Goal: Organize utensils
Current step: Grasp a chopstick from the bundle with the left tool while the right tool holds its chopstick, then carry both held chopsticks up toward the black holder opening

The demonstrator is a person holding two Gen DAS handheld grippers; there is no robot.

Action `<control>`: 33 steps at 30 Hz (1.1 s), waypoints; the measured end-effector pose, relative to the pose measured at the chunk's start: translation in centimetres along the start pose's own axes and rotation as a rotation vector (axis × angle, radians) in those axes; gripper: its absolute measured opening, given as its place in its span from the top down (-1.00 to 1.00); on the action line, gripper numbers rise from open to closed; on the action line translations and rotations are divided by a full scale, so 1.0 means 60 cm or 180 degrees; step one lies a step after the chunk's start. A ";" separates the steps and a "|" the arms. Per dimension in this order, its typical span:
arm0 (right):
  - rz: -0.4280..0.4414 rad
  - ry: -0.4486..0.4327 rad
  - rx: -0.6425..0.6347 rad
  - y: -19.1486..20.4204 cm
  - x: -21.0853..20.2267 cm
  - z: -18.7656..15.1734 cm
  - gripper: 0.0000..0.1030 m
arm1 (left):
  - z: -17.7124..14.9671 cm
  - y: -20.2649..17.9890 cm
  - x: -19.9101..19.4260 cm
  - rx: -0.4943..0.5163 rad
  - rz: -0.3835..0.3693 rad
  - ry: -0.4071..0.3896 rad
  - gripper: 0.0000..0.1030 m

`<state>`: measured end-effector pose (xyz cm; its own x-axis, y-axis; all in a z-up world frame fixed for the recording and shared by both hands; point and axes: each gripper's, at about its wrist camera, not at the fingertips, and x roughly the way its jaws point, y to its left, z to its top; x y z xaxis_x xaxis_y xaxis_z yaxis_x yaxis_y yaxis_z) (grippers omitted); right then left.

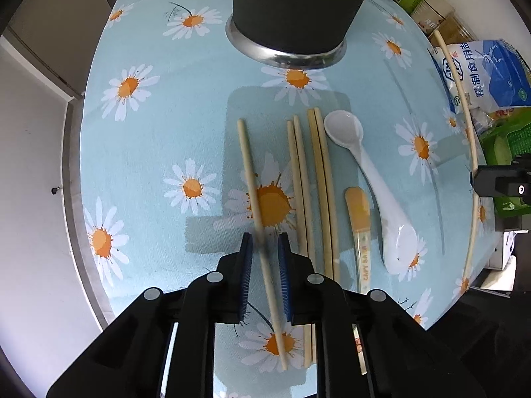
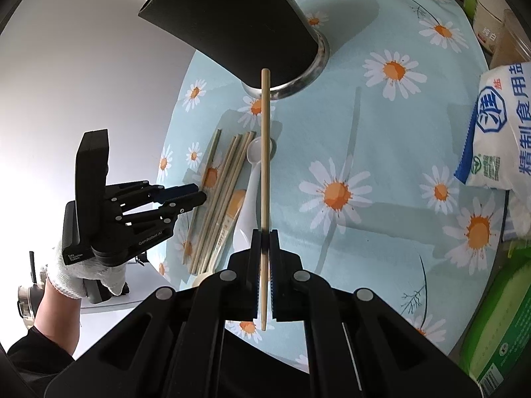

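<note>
Between the spread pads of the left gripper (image 1: 265, 248), a lone chopstick (image 1: 252, 179) lay flat on the daisy tablecloth (image 1: 159, 139), light, stiff and likely slippery, while the right gripper (image 2: 265, 252) pinched another chopstick (image 2: 265, 152) near its lower end, below the black holder (image 2: 252, 26)

Chopsticks (image 1: 312, 185) left of spoon (image 1: 371, 182), holder (image 1: 292, 16) behind them, on tablecloth (image 1: 159, 132)
</note>
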<state>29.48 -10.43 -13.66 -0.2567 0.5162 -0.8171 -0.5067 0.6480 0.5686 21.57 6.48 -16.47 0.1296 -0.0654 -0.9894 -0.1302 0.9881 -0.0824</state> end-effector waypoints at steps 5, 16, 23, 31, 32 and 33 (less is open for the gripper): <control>0.0014 -0.0020 0.0006 0.000 0.002 0.010 0.89 | -0.001 0.016 0.000 -0.0021 -0.0009 0.0001 0.93; 0.0030 -0.0100 -0.0145 0.014 -0.015 0.026 0.89 | -0.023 0.055 -0.005 -0.0269 -0.0213 -0.0182 0.93; 0.0038 -0.0141 -0.0207 0.018 -0.024 0.031 0.89 | -0.029 0.063 -0.042 -0.0451 -0.0346 -0.0489 0.93; 0.0203 -0.0183 -0.0327 0.030 -0.032 0.033 0.89 | -0.031 0.051 -0.104 -0.0563 -0.0412 -0.0893 0.93; 0.0204 -0.0194 -0.0352 0.033 -0.033 0.033 0.89 | -0.030 0.050 -0.111 -0.0575 -0.0442 -0.0938 0.93; 0.0226 -0.0195 -0.0378 0.036 -0.033 0.034 0.89 | -0.028 0.049 -0.117 -0.0581 -0.0454 -0.0964 0.93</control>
<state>30.54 -8.91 -10.62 -0.2463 0.5940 -0.7658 -0.5838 0.5398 0.6064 18.61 9.62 -9.99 0.4401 -0.1292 -0.8886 -0.2594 0.9291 -0.2635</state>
